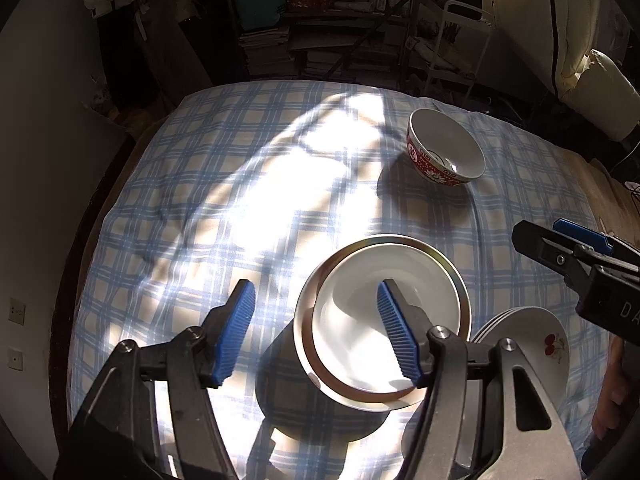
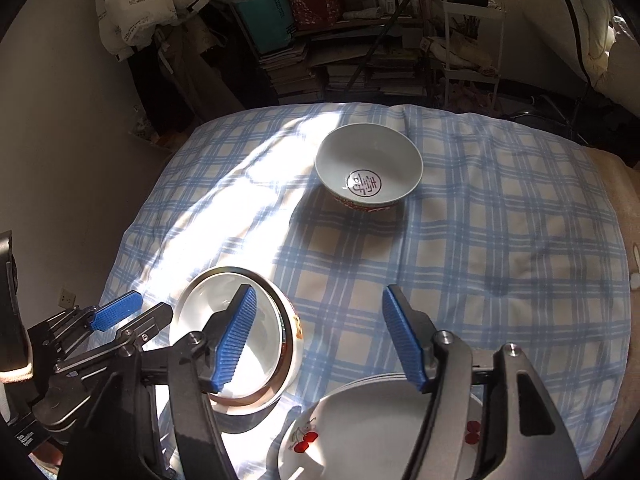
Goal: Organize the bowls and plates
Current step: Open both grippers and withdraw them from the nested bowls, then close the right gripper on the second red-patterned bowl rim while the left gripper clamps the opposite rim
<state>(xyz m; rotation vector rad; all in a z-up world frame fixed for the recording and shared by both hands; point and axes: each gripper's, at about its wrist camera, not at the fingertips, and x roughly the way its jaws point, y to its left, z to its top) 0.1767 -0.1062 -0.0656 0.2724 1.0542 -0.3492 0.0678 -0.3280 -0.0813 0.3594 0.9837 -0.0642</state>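
Soft, matt blue-and-cream checked cotton cloth (image 2: 460, 264) lies rumpled over the tabletop. Just beneath the left hand-held gripper (image 1: 316, 328), a glossy white ceramic bowl with a shiny metallic rim (image 1: 380, 320) gleams. Its ribbed blue rubber pads (image 1: 394, 336) look matt, set in dull black plastic. Beneath the right hand-held gripper (image 2: 320, 336), smooth glazed white cherry-print plates (image 2: 360, 428).

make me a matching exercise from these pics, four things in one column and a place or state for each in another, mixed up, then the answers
Things:
1. red-patterned bowl
2. stacked bowls
3. cherry plates
4. left hand-held gripper

Places or states:
A. stacked at the near edge, under the right hand-held gripper
B. alone at the far side of the checked cloth
C. open, holding nothing
D. nested one in the other, in the sunlit patch

Pairs: 1-B, 2-D, 3-A, 4-C
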